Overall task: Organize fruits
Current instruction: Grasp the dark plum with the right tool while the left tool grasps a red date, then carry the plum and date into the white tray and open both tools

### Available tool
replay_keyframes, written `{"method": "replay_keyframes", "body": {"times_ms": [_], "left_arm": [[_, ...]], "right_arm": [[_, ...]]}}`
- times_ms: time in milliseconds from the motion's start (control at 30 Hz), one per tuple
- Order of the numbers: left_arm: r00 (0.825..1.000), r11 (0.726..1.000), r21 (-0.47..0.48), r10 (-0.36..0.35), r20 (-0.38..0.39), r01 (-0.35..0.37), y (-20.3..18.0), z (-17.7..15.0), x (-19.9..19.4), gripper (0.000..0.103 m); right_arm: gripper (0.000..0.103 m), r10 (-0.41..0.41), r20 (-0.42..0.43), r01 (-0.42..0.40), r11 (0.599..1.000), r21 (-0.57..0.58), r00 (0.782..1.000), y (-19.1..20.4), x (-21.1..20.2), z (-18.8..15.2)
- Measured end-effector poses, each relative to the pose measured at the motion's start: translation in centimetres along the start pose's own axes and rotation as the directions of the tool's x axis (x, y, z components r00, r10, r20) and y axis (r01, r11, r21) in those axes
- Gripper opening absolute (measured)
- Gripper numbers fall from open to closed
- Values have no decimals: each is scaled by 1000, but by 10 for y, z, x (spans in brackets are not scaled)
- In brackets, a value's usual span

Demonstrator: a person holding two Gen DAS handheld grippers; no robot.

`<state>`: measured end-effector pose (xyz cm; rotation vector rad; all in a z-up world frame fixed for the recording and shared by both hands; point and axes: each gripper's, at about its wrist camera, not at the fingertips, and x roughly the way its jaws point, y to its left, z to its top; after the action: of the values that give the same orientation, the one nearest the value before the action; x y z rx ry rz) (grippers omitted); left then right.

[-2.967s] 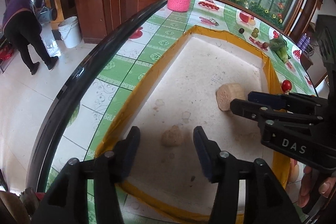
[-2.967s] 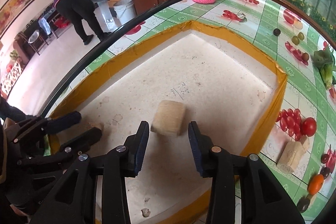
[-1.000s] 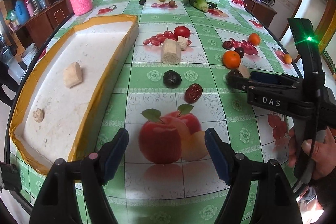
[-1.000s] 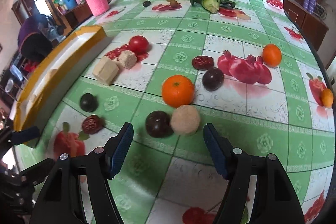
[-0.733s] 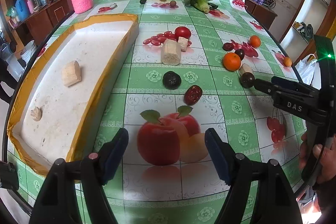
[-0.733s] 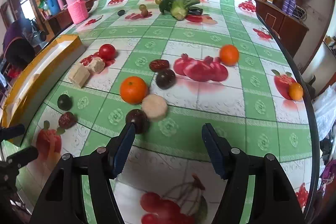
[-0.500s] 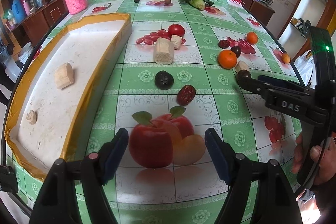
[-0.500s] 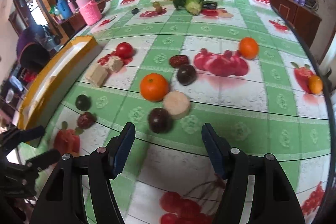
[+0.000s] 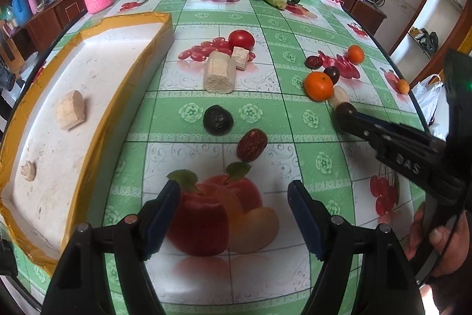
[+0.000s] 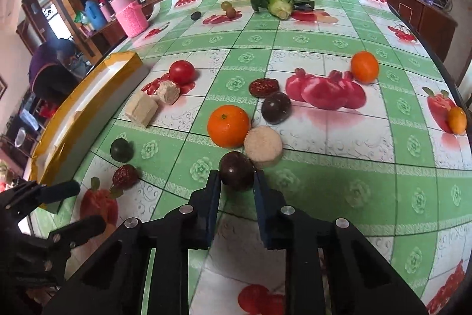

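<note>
Left wrist view, yellow-edged tray point(image 9: 118, 19) holding two beige chunks point(image 9: 70, 109), perhaps bread, left fingers point(image 9: 234, 214) wide, empty.

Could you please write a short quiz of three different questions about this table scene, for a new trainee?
1. True or false: the right tool is shut on the dark purple fruit.
2. Multiple choice: what touches the large orange on its lower right? A) the red tomato B) the round beige piece C) the leafy green vegetable
3. Fill in: the left tool hangs open above the printed ____ on the tablecloth.

Key
1. True. Its jaws have just been closing, and the pads now press both sides of the fruit.
2. B, the round beige piece.
3. Apple. Nothing is between the jaws.
</note>
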<state>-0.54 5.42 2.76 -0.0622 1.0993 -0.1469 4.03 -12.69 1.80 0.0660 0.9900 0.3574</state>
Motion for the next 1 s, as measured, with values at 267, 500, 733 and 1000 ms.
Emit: {"method": "replay_keyframes", "body": {"times_ms": [267, 500, 733, 1000], "left_arm": [[998, 996, -61, -59, -8, 58, -2, 16, 23, 71], [999, 999, 7, -37, 36, 37, -10, 20, 26, 28], [998, 998, 47, -53, 24, 52, -20, 11, 19, 28], [993, 993, 51, -112, 41, 110, -19, 2, -2, 28]], "right_arm": [[22, -17, -2, 17, 1000, 7, 1000, -11, -16, -14], [22, -17, -5, 17, 1000, 19, 1000, -13, -19, -19], [22, -24, 19, 24, 1000, -10, 1000, -4, -25, -18], [22, -29, 23, 29, 999, -36, 999, 10, -29, -15]]}}
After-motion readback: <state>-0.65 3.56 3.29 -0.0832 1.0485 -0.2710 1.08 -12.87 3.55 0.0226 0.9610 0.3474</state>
